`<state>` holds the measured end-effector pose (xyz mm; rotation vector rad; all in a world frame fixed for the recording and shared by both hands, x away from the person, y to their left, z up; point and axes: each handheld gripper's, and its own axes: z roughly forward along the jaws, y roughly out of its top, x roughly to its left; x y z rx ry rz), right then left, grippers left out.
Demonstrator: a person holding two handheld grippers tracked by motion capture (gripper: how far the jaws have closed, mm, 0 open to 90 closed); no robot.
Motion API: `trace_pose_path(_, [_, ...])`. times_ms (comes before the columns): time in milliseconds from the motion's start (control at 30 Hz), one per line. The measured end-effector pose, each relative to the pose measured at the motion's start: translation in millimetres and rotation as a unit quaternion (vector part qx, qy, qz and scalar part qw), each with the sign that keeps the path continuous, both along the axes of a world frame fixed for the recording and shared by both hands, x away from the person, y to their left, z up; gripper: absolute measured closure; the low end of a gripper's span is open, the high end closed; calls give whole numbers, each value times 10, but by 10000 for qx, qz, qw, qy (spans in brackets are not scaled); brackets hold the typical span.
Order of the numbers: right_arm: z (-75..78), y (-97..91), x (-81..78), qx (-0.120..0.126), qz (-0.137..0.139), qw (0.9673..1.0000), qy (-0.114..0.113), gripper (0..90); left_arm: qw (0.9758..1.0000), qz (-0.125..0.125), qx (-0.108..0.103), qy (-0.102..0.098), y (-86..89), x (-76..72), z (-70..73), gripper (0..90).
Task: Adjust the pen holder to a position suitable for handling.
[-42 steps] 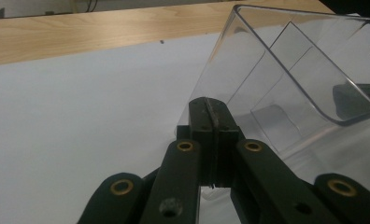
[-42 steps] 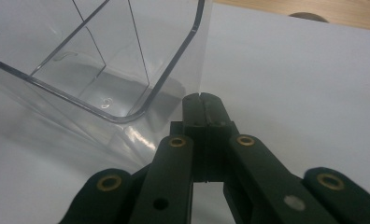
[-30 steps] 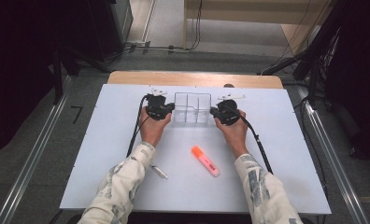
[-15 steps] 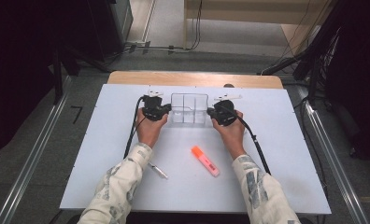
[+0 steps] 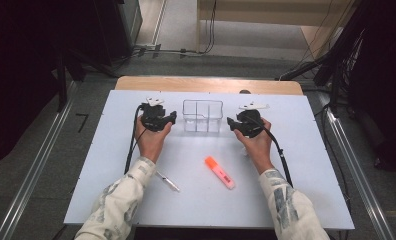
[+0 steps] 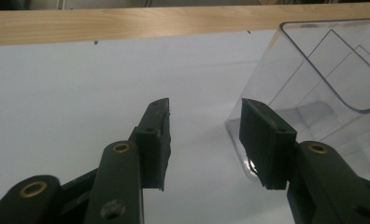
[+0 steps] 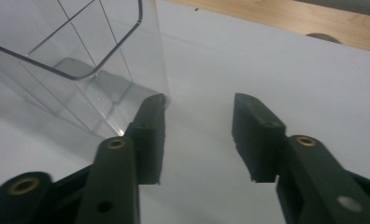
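Note:
A clear plastic box point(image 5: 202, 116) with inner dividers stands upright at the back middle of the white table top point(image 5: 311, 165). My left gripper point(image 5: 173, 118) lies just to its left and points at it. Its jaws have just been opening, and nothing is between them point(image 6: 204, 112). The box wall point(image 6: 314, 79) sits just beyond the right-hand jaw. My right gripper point(image 5: 230, 122) is on the box's other side. It too has just been opening and is empty point(image 7: 199, 105), with the box point(image 7: 80, 51) behind its left-hand jaw.
An orange highlighter point(image 5: 220, 172) lies on the table between the forearms. A thin silver pen point(image 5: 168, 182) rests by the left sleeve. A wooden strip point(image 5: 206, 84) runs along the table's far edge. Black cables trail back from both grippers.
Both grippers were close against the box sides and have drawn back a little, the left one sliding leftward. Their jaws now stand apart. The box stays where it was.

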<state>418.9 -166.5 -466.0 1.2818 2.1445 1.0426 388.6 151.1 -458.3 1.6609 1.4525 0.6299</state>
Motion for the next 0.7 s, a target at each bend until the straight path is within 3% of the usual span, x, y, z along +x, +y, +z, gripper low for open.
trace_pose_path(133, [27,-146,-112,-3,43,10000,-58,393,9999,86,-77,-111,173,-143,32,422])
trace_pose_path(300, [39,-306,-274,51,63,9999,-73,298,9994,229,-161,-199,405,-341,3,371])
trace_pose_path(500, [17,-487,-458,81,48,9999,-67,276,9986,428,-153,-254,647,-539,-71,364])
trace_pose_path(567, [20,-543,-504,94,22,9999,-97,275,9983,498,-61,-287,714,-598,-81,364])
trace_pose_path(700, [24,-657,-600,156,-2,9998,-102,275,9977,592,-121,-322,821,-689,-122,354])
